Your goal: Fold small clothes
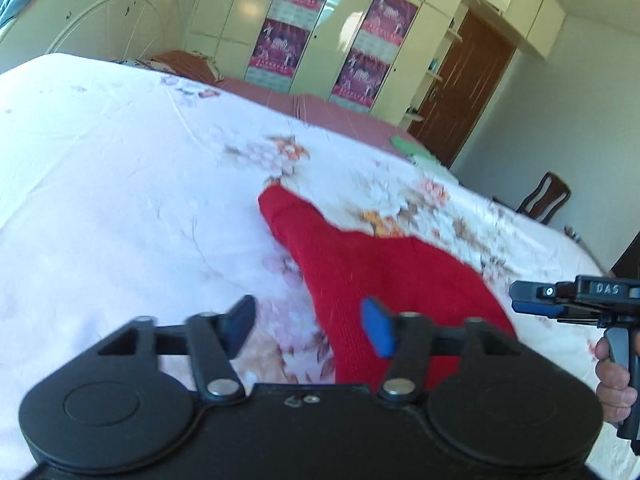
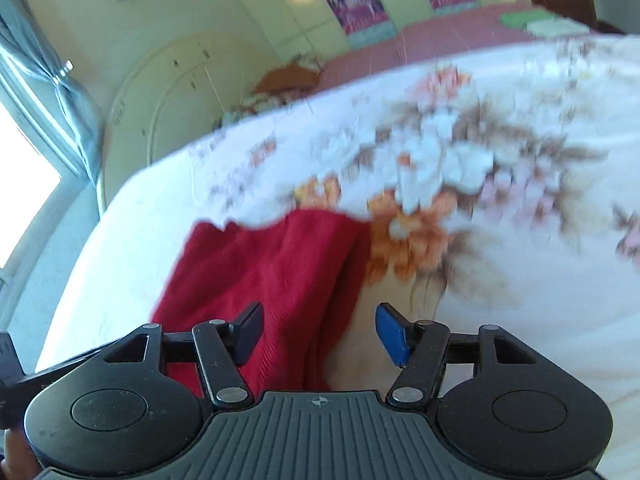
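A small red knitted garment (image 1: 376, 276) lies on the white floral bedspread (image 1: 120, 160), one narrow end pointing away. My left gripper (image 1: 310, 326) is open and empty above its left edge; the blue right pad (image 1: 378, 326) is over the red cloth. In the right wrist view the garment (image 2: 272, 272) lies low and left, partly folded. My right gripper (image 2: 320, 332) is open and empty above its right edge. The right gripper also shows from the side at the right of the left wrist view (image 1: 536, 300), held by a hand.
The bed's far side shows a pink sheet (image 1: 320, 108) and green folded cloth (image 1: 408, 146). A cream wardrobe with posters (image 1: 320, 32), a brown door (image 1: 464, 88) and a chair (image 1: 544, 196) stand beyond. A window and curtain (image 2: 48, 100) are at the left.
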{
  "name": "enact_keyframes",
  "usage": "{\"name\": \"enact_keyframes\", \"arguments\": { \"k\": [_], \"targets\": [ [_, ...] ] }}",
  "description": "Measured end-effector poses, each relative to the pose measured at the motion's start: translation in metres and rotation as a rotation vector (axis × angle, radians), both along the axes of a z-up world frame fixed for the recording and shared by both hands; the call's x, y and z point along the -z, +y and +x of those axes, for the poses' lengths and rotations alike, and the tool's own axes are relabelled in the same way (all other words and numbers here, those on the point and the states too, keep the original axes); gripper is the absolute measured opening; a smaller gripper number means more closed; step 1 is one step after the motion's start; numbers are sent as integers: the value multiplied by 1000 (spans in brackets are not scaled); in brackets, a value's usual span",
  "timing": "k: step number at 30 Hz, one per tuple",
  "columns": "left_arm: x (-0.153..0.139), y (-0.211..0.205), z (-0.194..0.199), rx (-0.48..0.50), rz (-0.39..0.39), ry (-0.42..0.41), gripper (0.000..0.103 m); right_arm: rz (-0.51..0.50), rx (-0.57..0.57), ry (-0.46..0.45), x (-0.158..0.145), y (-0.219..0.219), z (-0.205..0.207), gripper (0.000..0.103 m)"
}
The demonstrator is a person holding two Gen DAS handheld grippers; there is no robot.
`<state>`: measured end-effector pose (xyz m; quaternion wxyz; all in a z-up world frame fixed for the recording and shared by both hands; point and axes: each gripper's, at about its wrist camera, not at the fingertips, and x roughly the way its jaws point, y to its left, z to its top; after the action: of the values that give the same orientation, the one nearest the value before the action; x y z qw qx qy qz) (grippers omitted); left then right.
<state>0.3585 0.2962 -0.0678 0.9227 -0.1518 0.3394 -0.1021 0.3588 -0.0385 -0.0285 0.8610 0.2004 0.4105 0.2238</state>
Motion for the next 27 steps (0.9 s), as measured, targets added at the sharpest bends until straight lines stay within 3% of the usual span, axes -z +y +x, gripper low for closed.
{"name": "enact_keyframes", "arguments": {
  "k": [1, 3, 5, 8, 9, 12, 15, 16, 17, 18, 21, 25, 27],
  "targets": [
    [-1, 1, 7, 17, -5, 0, 45, -14, -10, -26, -8, 2, 1, 45],
    [-1, -8, 24, 62, 18, 17, 37, -68, -60, -51, -14, 17, 10, 34],
    [7, -25, 40, 134, 70, 62, 33, -107, -124, -47, -10, 35, 20, 1],
    [27, -40, 48, 154, 110, 98, 32, -321, -160, -24, 16, 61, 30, 0],
    [28, -41, 48, 152, 107, 96, 32, -345, -152, -32, 23, 62, 31, 0],
    [20, -36, 37, 143, 105, 76, 32, -334, -129, -16, 25, 49, 29, 0],
    [6, -24, 10, 136, 77, 39, 38, -299, -98, -67, -5, 36, 5, 1],
    [5, -20, -2, 123, 77, 37, 39, -287, -103, -59, -12, 31, -5, 16],
    [4, -17, -14, 116, 68, 35, 43, -258, -111, -52, -17, 26, -16, 38],
    [6, -15, -25, 108, 57, 40, 44, -216, -115, -62, -21, 20, -32, 42],
    [11, -13, -55, 84, 28, 62, 50, -182, -137, -24, -22, 20, -65, 43],
    [26, -20, -69, 80, 30, 122, 50, -145, -136, 63, -3, 31, -77, 43],
    [27, -24, -67, 72, 46, 133, 50, -116, -150, 81, 7, 36, -77, 21]
  ]
}}
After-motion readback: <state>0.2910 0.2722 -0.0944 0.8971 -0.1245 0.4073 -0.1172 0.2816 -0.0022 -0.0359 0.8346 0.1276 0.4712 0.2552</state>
